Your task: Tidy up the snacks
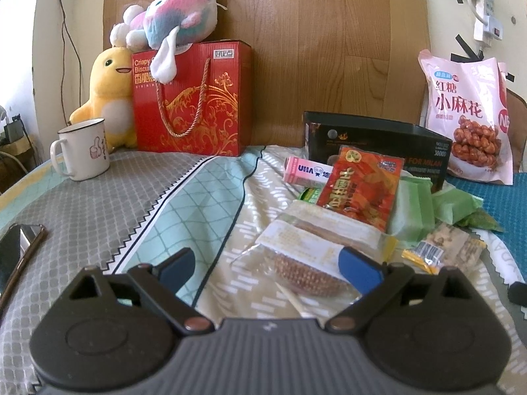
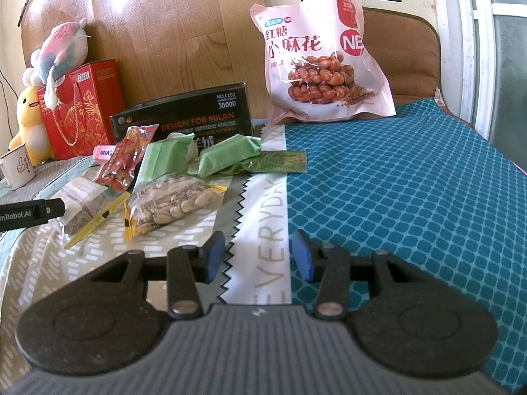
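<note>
Nearest me, the left gripper (image 1: 271, 265) gapes wide over a clear packet of brown cake (image 1: 306, 266), the right gripper (image 2: 258, 256) hangs half-parted and empty above the bedspread (image 2: 411, 197), snacks heaped before the black box (image 2: 184, 118).

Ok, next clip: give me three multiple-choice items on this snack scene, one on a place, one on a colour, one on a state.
1. Where does the pastel plush toy lie?
A. on the red cardboard gift box
B. inside the white enamel mug
C. on the teal cloth

2. What colour is the large bag of twisted dough snacks?
A. green
B. pale pink
C. black

3. How does the right gripper stand?
A. shut on the peanut packet
B. shut on a green wrapper
C. open, nothing between its fingers

Answers: 1 A, the plush drapes over the box top. 2 B, its wrapper is pale pink. 3 C, only bedding shows between the blue pads.
</note>
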`<state>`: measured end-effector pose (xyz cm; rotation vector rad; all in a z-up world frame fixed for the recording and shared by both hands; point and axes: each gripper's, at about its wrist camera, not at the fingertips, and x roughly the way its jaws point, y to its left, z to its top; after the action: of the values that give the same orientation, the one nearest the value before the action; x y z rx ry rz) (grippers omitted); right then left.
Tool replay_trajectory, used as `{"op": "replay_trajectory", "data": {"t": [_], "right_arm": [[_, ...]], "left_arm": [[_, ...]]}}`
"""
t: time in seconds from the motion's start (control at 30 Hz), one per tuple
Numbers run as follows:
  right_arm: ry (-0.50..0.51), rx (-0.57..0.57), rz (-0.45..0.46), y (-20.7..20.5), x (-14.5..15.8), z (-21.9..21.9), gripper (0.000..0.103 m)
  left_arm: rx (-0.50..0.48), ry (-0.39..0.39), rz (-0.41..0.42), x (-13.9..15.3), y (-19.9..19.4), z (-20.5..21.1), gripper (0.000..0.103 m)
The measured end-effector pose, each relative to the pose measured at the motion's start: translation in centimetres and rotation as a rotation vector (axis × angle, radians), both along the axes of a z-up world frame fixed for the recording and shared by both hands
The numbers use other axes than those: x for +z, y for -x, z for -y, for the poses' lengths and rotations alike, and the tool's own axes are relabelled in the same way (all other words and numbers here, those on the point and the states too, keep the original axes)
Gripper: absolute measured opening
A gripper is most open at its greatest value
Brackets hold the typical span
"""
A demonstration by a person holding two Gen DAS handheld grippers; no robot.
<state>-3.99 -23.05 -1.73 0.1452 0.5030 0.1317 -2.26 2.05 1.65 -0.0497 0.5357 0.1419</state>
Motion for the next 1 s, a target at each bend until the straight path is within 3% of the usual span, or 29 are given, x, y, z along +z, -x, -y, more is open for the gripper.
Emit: {"op": "replay_trajectory", "data": {"t": [0.4, 0.67, 0.73, 0.87, 1.0], "right_arm": [[0.01, 0.0, -0.002, -0.1, 0.0, -0.1, 0.049], [-0.017, -0.005, -0.041, -1.0, 0.4, 0.3, 0.051], [-0.023, 0.01, -0.071, -2.0, 1.0, 0.1, 0.051], [-0.166, 0.003, -0.109, -5.0, 2.0, 0.9, 0.051], [-0.39, 0.022, -0.172, -8.7, 1.3, 2.0, 0.05]], "left_arm": [[-0.05, 0.151, -0.007, -0.1, -0.3, -2.0, 0.096], [-0.165, 0.402, 0.013, -0.5, -0.1, -4.8, 0.091], [-0.197, 0.433, 0.015, -0.6, -0.2, -4.9, 0.091], [-0.298, 0.426, 0.028, -0.4, 0.0, -4.0, 0.087], [-0.395, 0.39, 0.01, -0.3, -0.2, -2.6, 0.083]]}}
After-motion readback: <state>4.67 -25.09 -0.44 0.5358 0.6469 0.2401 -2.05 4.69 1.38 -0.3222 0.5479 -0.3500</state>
